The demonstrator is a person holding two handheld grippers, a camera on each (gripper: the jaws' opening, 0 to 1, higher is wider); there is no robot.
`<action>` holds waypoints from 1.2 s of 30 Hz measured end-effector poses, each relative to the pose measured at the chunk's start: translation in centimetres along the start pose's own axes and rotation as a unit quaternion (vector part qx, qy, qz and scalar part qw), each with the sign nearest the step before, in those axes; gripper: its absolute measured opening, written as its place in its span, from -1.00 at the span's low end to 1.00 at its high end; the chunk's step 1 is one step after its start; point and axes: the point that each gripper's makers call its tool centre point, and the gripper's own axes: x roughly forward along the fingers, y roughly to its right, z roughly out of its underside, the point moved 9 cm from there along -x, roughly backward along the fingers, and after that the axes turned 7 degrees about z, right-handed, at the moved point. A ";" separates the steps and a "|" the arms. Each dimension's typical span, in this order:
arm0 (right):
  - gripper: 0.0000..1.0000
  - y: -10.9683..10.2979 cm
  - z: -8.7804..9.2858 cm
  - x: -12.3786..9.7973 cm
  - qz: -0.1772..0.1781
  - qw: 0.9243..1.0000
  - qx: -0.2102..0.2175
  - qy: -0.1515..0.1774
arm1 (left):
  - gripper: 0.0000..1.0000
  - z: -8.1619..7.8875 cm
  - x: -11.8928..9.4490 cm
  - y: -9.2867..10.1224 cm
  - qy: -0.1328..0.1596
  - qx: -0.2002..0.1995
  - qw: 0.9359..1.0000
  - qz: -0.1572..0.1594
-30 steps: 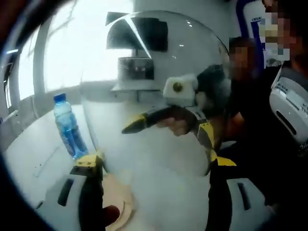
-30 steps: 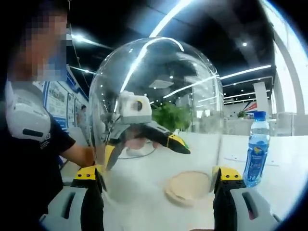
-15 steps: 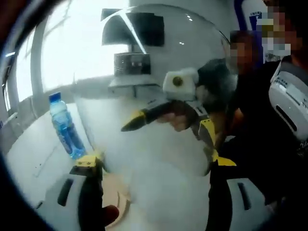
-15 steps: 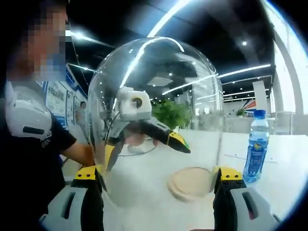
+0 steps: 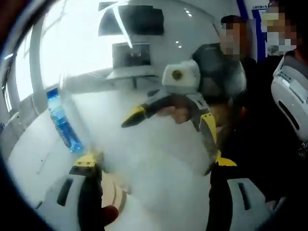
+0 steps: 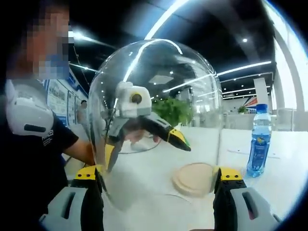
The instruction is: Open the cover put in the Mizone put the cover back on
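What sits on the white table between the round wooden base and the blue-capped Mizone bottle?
Nothing: in the right gripper view, bare white table separates the round wooden base from the Mizone bottle, seen partly through the lifted clear glass dome.

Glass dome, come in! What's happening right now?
Both grippers hold the glass dome off the wooden base. Bottle stands on the table. Nothing in the way.

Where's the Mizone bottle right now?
The Mizone bottle stands upright on the white table at the right of the right gripper view, beyond the round wooden base and outside the lifted glass dome.
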 end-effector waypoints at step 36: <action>0.79 0.0 0.6 -0.3 -0.002 0.999 -0.009 0.034 | 0.59 0.6 0.0 -0.2 0.023 0.026 0.999 0.002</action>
